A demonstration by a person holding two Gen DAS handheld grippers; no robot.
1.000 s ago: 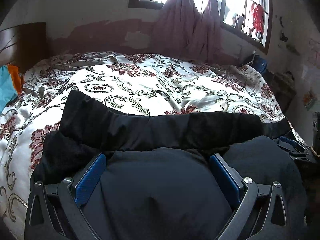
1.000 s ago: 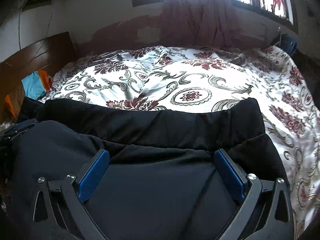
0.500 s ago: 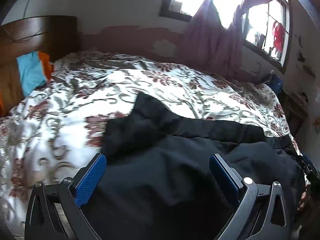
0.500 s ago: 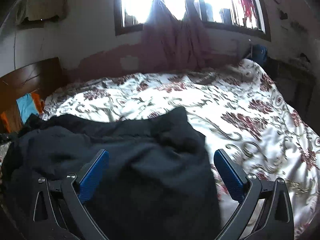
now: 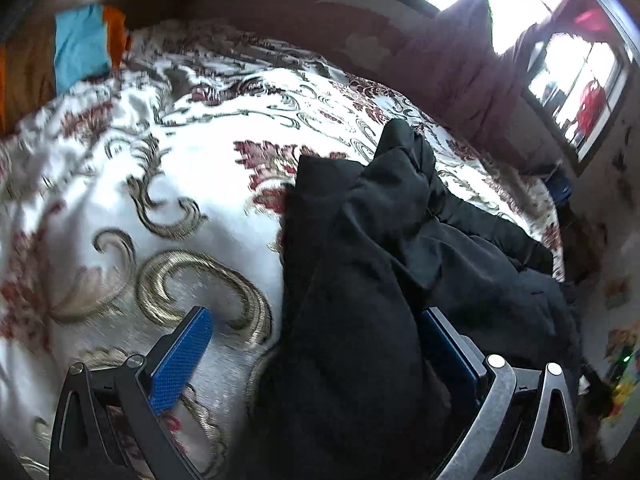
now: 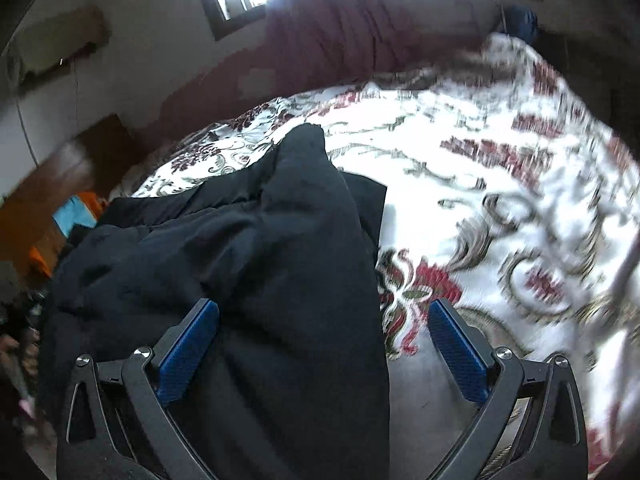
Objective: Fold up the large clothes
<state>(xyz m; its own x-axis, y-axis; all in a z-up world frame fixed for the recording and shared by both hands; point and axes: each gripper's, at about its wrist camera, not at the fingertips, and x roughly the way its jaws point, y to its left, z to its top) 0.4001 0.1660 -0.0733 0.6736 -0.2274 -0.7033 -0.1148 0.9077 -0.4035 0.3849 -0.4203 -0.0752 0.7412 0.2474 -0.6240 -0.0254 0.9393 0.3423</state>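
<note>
i hold a pair of tongs in each hand over a bed (image 5: 120, 208) covered with a white spread printed in dark red flowers and gold-grey scrolls. a large black garment (image 5: 360, 280) lies bunched on the bed between my two hands.

in the left wrist view, my left tongs (image 5: 316, 344) stand wide open. the garment fills the right half of the gap between the blue pads, running up from the bottom of the view toward the middle of the bed. the right pad is partly covered by black cloth, while the left pad (image 5: 180, 360) sits over bare bedspread. the tongs are not clamping the cloth. the far end of the garment rises into a rumpled peak, and another length of it trails off to the right along the bed's edge.

in the right wrist view, my right tongs (image 6: 324, 352) are also spread wide, nothing pinched. here the black garment (image 6: 260, 260) fills the left half of the gap and runs under the left pad (image 6: 188, 352); the right pad (image 6: 460, 356) is over the bedspread (image 6: 500, 200). the cloth's straight edge runs roughly up the middle of the view.

beyond the bed there is a bright window (image 5: 560, 52) with a dull purple curtain (image 5: 460, 68) hanging in front of it. a wooden headboard (image 6: 68, 184) stands at the bed's left end, with blue and orange cloth (image 5: 84, 40) against it. both views are blurred.
</note>
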